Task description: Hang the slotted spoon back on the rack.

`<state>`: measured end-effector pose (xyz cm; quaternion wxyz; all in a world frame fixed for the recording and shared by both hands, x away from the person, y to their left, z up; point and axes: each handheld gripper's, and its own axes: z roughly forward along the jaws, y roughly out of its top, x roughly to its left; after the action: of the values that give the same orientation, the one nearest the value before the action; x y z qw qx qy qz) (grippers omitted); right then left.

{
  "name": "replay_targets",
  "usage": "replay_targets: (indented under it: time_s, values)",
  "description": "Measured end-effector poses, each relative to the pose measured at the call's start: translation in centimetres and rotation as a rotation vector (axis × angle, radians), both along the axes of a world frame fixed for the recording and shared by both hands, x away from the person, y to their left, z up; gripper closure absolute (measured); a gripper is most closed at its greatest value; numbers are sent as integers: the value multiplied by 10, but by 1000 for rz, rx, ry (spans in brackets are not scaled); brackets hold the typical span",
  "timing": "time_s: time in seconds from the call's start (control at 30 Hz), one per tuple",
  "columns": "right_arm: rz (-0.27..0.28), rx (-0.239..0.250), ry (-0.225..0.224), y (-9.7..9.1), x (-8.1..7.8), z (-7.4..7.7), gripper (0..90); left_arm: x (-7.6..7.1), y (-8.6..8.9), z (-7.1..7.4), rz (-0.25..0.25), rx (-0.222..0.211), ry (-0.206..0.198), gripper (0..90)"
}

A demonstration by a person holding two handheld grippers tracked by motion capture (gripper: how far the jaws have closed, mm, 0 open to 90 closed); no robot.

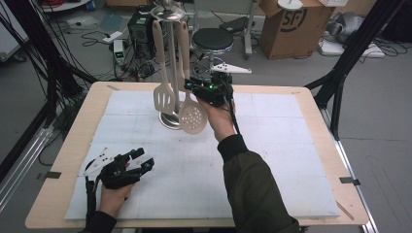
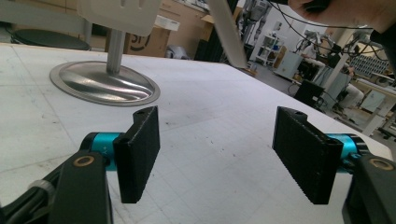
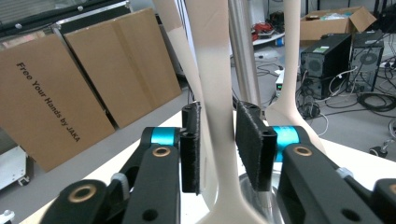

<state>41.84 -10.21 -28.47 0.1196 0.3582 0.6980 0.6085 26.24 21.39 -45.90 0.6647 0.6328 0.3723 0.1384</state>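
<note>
A metal utensil stand (image 1: 170,121) rises at the far middle of the white mat (image 1: 272,160). From it hang a cream slotted spatula (image 1: 164,99) and a cream skimmer (image 1: 193,116). My right gripper (image 1: 192,87) is up beside the stand. In the right gripper view the skimmer's handle (image 3: 215,93) runs between the pads of my right gripper (image 3: 217,140) with thin gaps either side, so the jaws are open around it. My left gripper (image 1: 144,158) rests low at the near left, and in its own view the left gripper (image 2: 215,154) is wide open with nothing between the pads, facing the stand's base (image 2: 105,84).
The stand's pole (image 3: 243,56) and another cream handle (image 3: 289,70) hang close behind the right jaws. Past the table's far edge are a black stool (image 1: 212,40), a cardboard box (image 1: 291,24), a computer tower (image 1: 141,26) and floor cables. Black frame legs stand at both sides.
</note>
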Motion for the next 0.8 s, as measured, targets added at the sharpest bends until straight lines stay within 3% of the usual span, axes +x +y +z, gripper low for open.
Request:
replay_targets:
  time_s: [0.03, 0.13, 0.33, 0.67, 0.8]
  values:
    - [-7, 7, 4, 0, 0, 0, 622, 0, 0, 0, 0, 0, 0, 326]
    - [-17, 11, 12, -2, 1, -1, 605, 0, 0, 0, 0, 0, 0, 326]
    - [-11, 12, 35, -4, 0, -1, 457, 0, -1, 0, 1, -2, 2, 325]
    - [12, -26, 49, -11, -9, -12, 360, 0, -1, 0, -2, 8, 0, 324]
    - [8, -27, 35, -20, -15, -16, 345, 0, -1, 0, 0, 9, 2, 323]
